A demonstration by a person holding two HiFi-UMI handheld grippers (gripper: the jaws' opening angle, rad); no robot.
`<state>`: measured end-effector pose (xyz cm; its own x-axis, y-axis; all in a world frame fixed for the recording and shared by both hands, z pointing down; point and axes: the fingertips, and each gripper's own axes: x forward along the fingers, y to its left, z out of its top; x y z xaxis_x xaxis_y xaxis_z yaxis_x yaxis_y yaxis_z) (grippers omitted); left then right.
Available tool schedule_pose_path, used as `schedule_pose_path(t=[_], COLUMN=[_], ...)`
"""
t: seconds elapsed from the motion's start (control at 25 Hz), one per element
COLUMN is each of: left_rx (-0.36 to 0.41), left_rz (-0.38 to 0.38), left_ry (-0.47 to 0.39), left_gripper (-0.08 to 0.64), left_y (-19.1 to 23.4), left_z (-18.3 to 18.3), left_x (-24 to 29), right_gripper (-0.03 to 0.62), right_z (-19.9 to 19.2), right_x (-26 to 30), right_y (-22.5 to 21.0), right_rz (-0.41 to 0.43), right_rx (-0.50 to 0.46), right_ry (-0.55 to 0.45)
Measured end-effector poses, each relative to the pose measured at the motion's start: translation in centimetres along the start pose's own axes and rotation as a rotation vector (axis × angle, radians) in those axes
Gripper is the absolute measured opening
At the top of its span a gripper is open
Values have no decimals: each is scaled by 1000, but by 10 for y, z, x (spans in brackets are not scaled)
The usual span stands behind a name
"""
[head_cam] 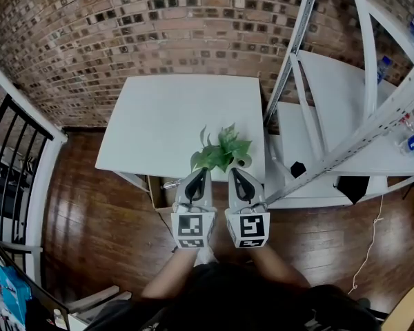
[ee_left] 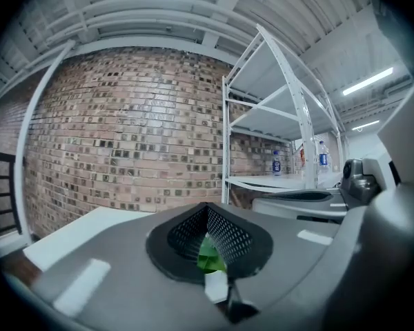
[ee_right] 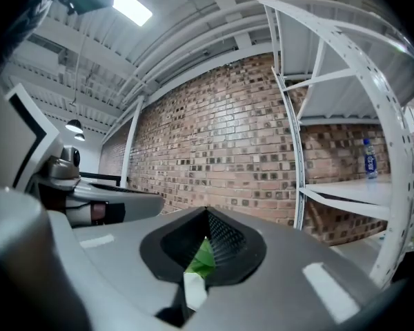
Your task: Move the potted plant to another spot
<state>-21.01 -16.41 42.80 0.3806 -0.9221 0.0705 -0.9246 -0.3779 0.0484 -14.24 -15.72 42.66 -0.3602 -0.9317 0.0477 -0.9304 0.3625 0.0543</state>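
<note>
The potted plant (head_cam: 221, 152) is seen upright at the near edge of the white surface (head_cam: 159, 119). It lies just ahead of and between the left hand-held gripper (head_cam: 201, 174) and the right hand-held gripper (head_cam: 237, 174), about equally near each. Both pairs of jaws are drawn together, with nothing clamped.

The small green leafy potted plant (head_cam: 221, 154) at the white counter's (head_cam: 165, 116) near edge, toward its right corner, shows leaves only. Its pot is hidden behind the grey left gripper (head_cam: 199, 174) and grey right gripper (head_cam: 238, 174). Each gripper's nearly met jaws frame a green sliver and a white scrap; whether that scrap is pot or counter is unclear. The clear plastic water bottle's (ee_left: 277, 163) label is too small to read.
</note>
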Motion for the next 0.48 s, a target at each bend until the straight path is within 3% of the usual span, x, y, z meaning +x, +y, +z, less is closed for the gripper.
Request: schedule_pose_path(t=[0.48], left_rx=[-7], left_rz=[-5], left_ry=[-10], left_gripper=[17], left_y=[-11], left_z=[5], left_x=[8], right_gripper=[2], right_z=[4], right_x=[-2], right_y=[-7], right_rz=[-3], right_rx=[-4], right_ry=[-10])
